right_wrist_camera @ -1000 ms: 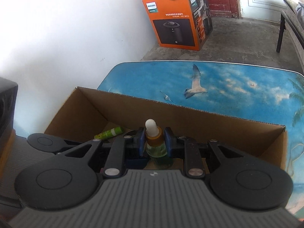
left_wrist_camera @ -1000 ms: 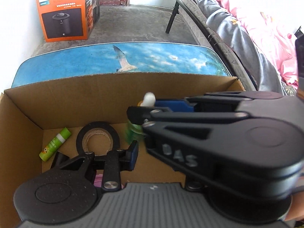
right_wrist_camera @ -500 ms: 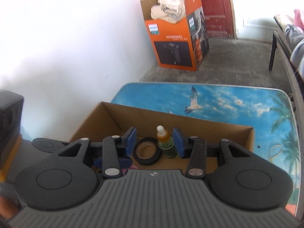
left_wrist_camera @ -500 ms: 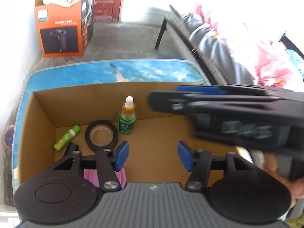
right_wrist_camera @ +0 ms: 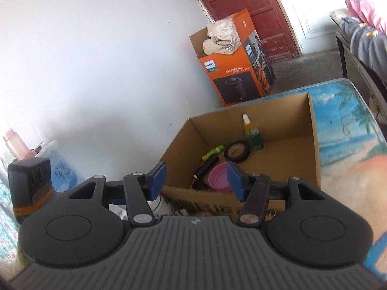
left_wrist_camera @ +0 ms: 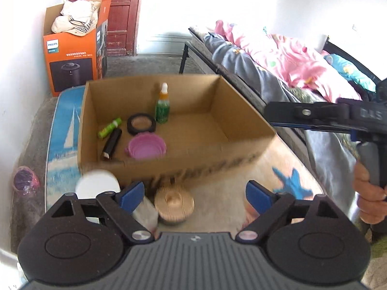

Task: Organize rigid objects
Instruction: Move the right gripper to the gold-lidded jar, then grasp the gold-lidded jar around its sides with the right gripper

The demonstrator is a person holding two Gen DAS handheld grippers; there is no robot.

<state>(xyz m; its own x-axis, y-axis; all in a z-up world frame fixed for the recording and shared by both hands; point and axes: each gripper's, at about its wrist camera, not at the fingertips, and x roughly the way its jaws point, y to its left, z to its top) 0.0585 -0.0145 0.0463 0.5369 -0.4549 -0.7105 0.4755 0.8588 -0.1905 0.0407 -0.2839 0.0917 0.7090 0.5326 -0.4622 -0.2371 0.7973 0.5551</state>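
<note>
Fingers of the left gripper (left_wrist_camera: 194, 197) stand wide apart with nothing between them, having just been opening; the right gripper (right_wrist_camera: 196, 181) has also just been opening, its fingers partly spread and empty. Both hang short of the cardboard box (left_wrist_camera: 244, 130) on the printed surface (left_wrist_camera: 285, 159). Inside the box, toward its left end, the dropper bottle (left_wrist_camera: 162, 106) stands upright beside the black tape roll (left_wrist_camera: 141, 123), with the green tube (left_wrist_camera: 109, 127), a dark stick (left_wrist_camera: 111, 143) and the pink collapsible cup (left_wrist_camera: 147, 148) nearby. In front of the box, a wooden-lidded jar (left_wrist_camera: 174, 204) and a white lid (left_wrist_camera: 98, 183) are motion-blurred and partly hidden behind the left fingers; what sits under the white lid is hard to make out. At the right edge of the left view, the other gripper is cut off, with a hand (left_wrist_camera: 370, 193) on its handle.
</note>
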